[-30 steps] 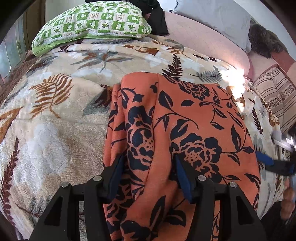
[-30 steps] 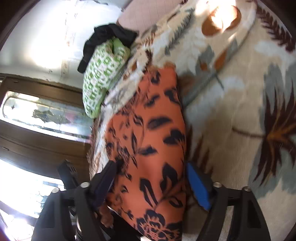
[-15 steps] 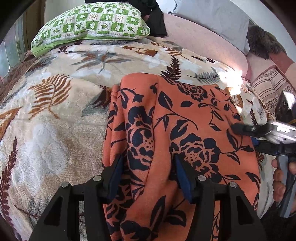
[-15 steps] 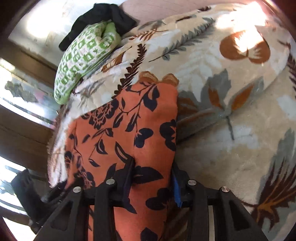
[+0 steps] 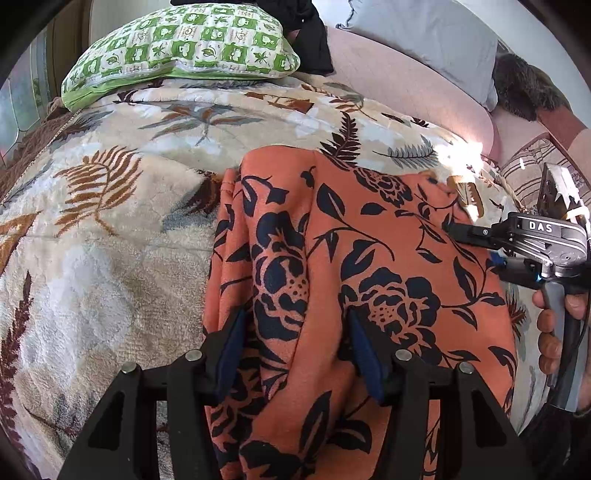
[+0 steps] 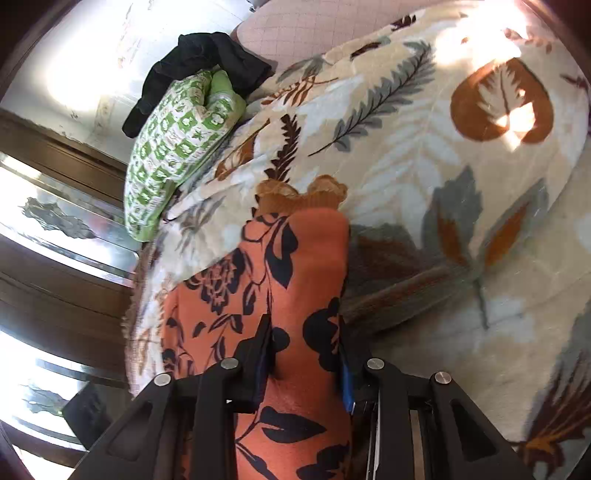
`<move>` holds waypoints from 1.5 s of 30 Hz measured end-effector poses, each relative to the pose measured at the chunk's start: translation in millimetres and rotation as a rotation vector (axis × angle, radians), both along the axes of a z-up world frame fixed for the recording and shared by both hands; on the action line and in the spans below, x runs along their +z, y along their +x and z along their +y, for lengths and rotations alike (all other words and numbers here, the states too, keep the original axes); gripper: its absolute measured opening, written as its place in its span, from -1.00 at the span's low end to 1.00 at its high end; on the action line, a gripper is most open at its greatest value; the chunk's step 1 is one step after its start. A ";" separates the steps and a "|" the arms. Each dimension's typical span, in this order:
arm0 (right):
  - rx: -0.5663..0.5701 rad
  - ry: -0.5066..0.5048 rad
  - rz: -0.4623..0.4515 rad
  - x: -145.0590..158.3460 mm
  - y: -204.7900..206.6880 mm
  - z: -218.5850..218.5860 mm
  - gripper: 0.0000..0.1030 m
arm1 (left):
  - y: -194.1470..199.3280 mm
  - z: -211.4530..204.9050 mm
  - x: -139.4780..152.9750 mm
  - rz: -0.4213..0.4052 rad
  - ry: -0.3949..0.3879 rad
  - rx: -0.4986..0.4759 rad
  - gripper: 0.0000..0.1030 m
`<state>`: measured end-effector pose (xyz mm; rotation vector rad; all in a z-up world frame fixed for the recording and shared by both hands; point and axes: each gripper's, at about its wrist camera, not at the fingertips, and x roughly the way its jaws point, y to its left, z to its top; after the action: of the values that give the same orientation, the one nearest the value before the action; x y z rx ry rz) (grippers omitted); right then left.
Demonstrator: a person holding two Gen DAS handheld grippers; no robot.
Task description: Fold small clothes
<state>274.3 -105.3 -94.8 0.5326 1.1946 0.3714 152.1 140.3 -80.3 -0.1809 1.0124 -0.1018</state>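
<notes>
An orange garment with a dark navy flower print (image 5: pixel 369 258) lies on the leaf-patterned blanket (image 5: pixel 110 229) of a bed. My left gripper (image 5: pixel 295 347) is at its near edge, jaws closed on a thick bunch of the cloth. My right gripper (image 6: pixel 304 354) grips the garment's right edge (image 6: pixel 295 266), jaws closed on the fabric; it also shows in the left wrist view (image 5: pixel 476 236), held by a hand at the right.
A green checked pillow (image 5: pixel 184 40) with a black cloth (image 5: pixel 306 33) lies at the bed's far side. A grey pillow (image 5: pixel 424 40) and pink sheet (image 5: pixel 399 85) sit at the back right. Wooden window frames (image 6: pixel 55 258) stand beyond the bed.
My right gripper moved in onto the garment's right edge and narrowed from wide open to closed on the cloth. My left gripper kept its hold in place.
</notes>
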 end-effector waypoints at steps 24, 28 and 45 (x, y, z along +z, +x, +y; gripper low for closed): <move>-0.007 -0.192 -0.167 58.5 -140.9 -17.2 0.45 | -36.7 1.5 53.8 -0.068 0.143 0.073 0.24; 0.048 -0.126 -0.251 83.3 -140.1 5.6 0.45 | -50.8 10.4 66.1 -0.080 0.197 0.117 0.26; 0.194 -0.105 -0.119 36.5 -118.9 69.2 0.60 | -70.3 42.4 63.7 -0.042 0.190 0.198 0.30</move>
<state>155.3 -36.1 -58.3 0.3003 1.1464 0.4955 81.7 182.7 -16.7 -0.1036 0.9512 0.1698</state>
